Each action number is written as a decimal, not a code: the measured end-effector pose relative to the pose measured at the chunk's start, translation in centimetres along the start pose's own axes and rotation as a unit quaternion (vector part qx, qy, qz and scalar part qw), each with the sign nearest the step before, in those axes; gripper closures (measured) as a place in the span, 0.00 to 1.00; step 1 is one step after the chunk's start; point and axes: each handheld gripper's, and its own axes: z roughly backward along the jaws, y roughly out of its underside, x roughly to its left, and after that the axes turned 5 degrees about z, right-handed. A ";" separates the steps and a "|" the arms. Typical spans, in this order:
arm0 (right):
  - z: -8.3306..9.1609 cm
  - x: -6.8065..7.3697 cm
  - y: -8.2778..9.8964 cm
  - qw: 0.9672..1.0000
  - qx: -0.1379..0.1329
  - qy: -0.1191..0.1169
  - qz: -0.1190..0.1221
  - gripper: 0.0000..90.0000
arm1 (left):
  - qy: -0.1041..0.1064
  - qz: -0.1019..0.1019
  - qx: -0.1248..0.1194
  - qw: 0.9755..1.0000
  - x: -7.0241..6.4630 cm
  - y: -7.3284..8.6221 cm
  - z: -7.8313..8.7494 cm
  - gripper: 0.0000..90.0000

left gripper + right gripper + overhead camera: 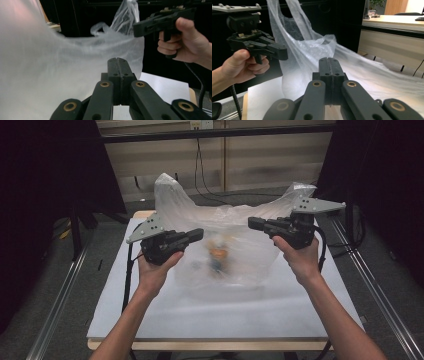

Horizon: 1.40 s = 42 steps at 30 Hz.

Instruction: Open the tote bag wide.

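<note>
Forearms come in from the bottom of the high view, and each hand carries a gripper up over the white table (150, 310). Left gripper (197, 235) points in from one side, right gripper (252, 224) from the other, with the thin translucent plastic bag (225, 255) bunched up between them.

In both gripper views the fingers are pressed flat together, and here's the catch: no plastic is visibly pinched between them. The left gripper's fingers (117, 65) sit just in front of the film, the right gripper's fingers (329, 65) likewise. In the high view the tips lie against the bag's top edge; whether any film is caught there I can't tell.

The bag's two handle loops (167, 182) stick up at the far corners, and something small and orange (218, 254) sits blurred inside, low in the middle.

This looks like a lift or opening of the bag. To do it well, I'd say each side needs a real bite on the rim or a handle loop, both hands level and rising evenly, spreading gently. Thin film tears or slips if jerked, and a lopsided pull could tip the contents out onto the table.
</note>
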 end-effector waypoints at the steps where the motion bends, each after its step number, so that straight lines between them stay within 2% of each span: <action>1: -0.1 -0.1 -0.2 1.000 0.003 0.002 0.000 1.00 | 0.000 -0.002 -0.002 1.000 0.0 -0.4 -0.1 1.00; 2: -0.3 -0.3 -0.6 1.000 0.007 0.015 0.000 1.00 | -0.001 -0.001 -0.009 1.000 -0.1 -1.1 -0.2 1.00; 5: -0.5 -0.7 -1.3 1.000 0.010 0.021 0.002 1.00 | 0.000 0.003 -0.019 1.000 -0.2 -1.8 -0.4 1.00; 6: -0.6 -0.9 -1.5 1.000 0.011 0.022 0.002 1.00 | 0.001 -0.005 -0.017 1.000 -0.1 -2.2 -0.4 1.00; 8: -0.7 -1.0 -1.7 1.000 0.013 0.026 0.003 1.00 | -0.002 -0.006 -0.018 1.000 0.0 -3.0 -0.6 1.00; 9: -0.9 -1.3 -2.0 0.999 0.016 0.029 0.004 1.00 | -0.006 -0.005 -0.025 1.000 0.3 -3.7 -0.8 1.00; 11: -1.1 -1.4 -2.2 0.999 0.015 0.033 0.001 1.00 | -0.008 0.000 -0.030 1.000 0.4 -3.9 -0.9 1.00; 12: -1.2 -1.4 -2.3 0.999 0.015 0.034 0.000 1.00 | -0.021 -0.006 -0.030 0.999 0.5 -4.2 -0.9 1.00; 16: -1.7 -1.6 -2.9 0.999 0.021 0.036 0.003 1.00 | -0.030 0.014 -0.032 0.999 2.0 -4.9 -1.3 1.00; 17: -1.8 -1.7 -2.9 0.999 0.022 0.038 0.002 1.00 | -0.027 0.020 -0.032 0.999 2.3 -5.1 -1.3 1.00; 19: -1.9 -1.8 -3.0 0.999 0.023 0.038 0.001 1.00 | -0.034 0.024 -0.030 0.999 2.5 -5.2 -1.4 1.00; 23: -2.8 -2.0 -2.8 0.998 0.038 0.042 0.002 1.00 | -0.056 0.031 0.012 0.998 3.6 -4.9 -2.4 1.00; 24: -2.8 -2.0 -2.8 0.998 0.038 0.042 0.002 1.00 | -0.056 0.031 0.012 0.998 3.6 -4.9 -2.4 1.00; 25: -3.1 -2.0 -2.8 0.998 0.043 0.043 0.004 1.00 | -0.066 0.029 0.019 0.997 3.8 -4.7 -2.6 1.00; 26: -3.7 -2.0 -2.6 0.997 0.057 0.046 0.007 1.00 | -0.064 0.034 0.022 0.997 4.0 -4.6 -2.8 1.00; 27: -4.0 -2.2 -2.5 0.997 0.060 0.045 0.003 1.00 | -0.072 0.035 0.036 0.996 4.4 -4.3 -3.3 1.00; 28: -4.2 -2.3 -2.4 0.997 0.062 0.044 0.000 1.00 | -0.072 0.035 0.036 0.996 4.4 -4.3 -3.3 1.00; 30: -4.5 -2.4 -2.2 0.997 0.065 0.046 -0.001 1.00 | -0.077 0.032 0.055 0.995 4.8 -3.9 -3.8 1.00; 34: -5.4 -2.4 -1.5 0.996 0.075 0.043 -0.003 1.00 | -0.076 0.032 0.084 0.993 5.3 -3.0 -4.7 1.00; 37: -6.3 -2.4 -0.4 0.995 0.094 0.044 -0.003 1.00 | -0.069 0.040 0.086 0.993 5.7 -2.0 -5.0 1.00; 39: -6.6 -2.5 0.1 0.994 0.100 0.044 -0.005 1.00 | -0.068 0.040 0.103 0.992 5.8 -1.0 -5.3 1.00; 42: -6.9 -2.6 0.7 0.993 0.106 0.043 -0.010 1.00 | -0.065 0.046 0.107 0.991 6.0 -0.4 -5.4 1.00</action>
